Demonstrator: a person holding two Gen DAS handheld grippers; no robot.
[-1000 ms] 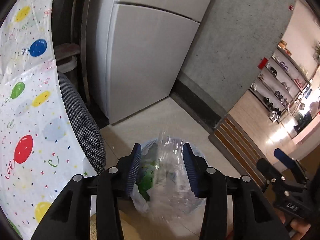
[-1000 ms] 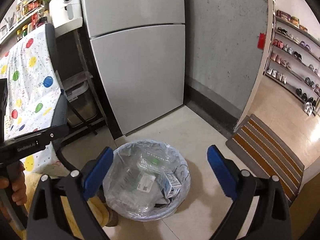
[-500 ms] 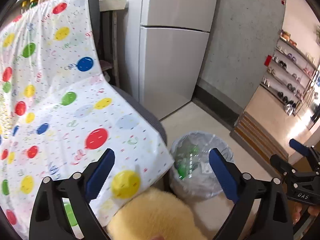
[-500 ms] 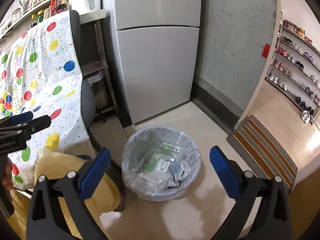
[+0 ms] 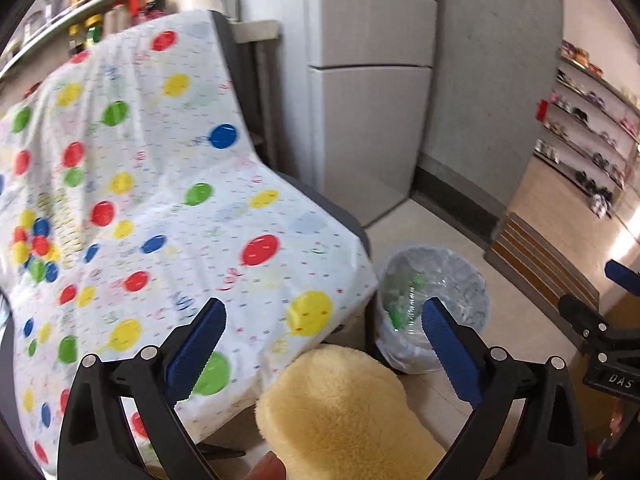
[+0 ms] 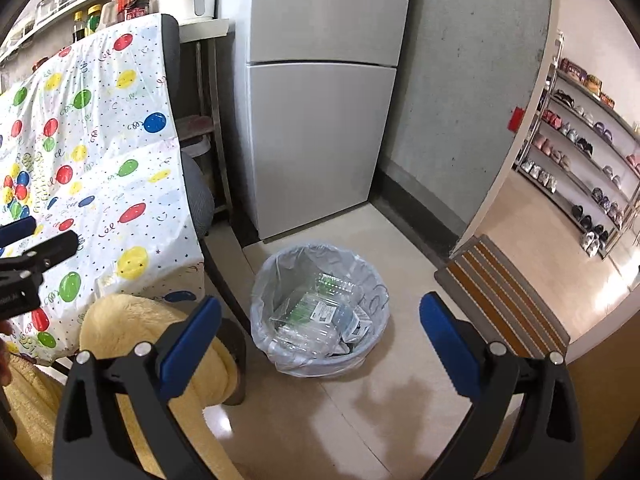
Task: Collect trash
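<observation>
Both wrist views tilt floorward — sharing the trash bin (image 5: 434, 312) (image 6: 320, 312).

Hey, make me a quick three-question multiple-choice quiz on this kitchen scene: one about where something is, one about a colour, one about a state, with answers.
1. Where does the trash bin stand?
A. on the floor in front of the fridge
B. on the chair
C. on the shoe rack

2. What colour are the pads of the right gripper?
A. red
B. blue
C. yellow

3. What state is the left gripper in?
A. shut on a bottle
B. shut on the bag liner
C. open, holding nothing

Answers: 1 A, the lined bin sits on the tiles just before the fridge door. 2 B, both fingers carry blue pads. 3 C, the jaws stand wide with nothing between them.
</observation>
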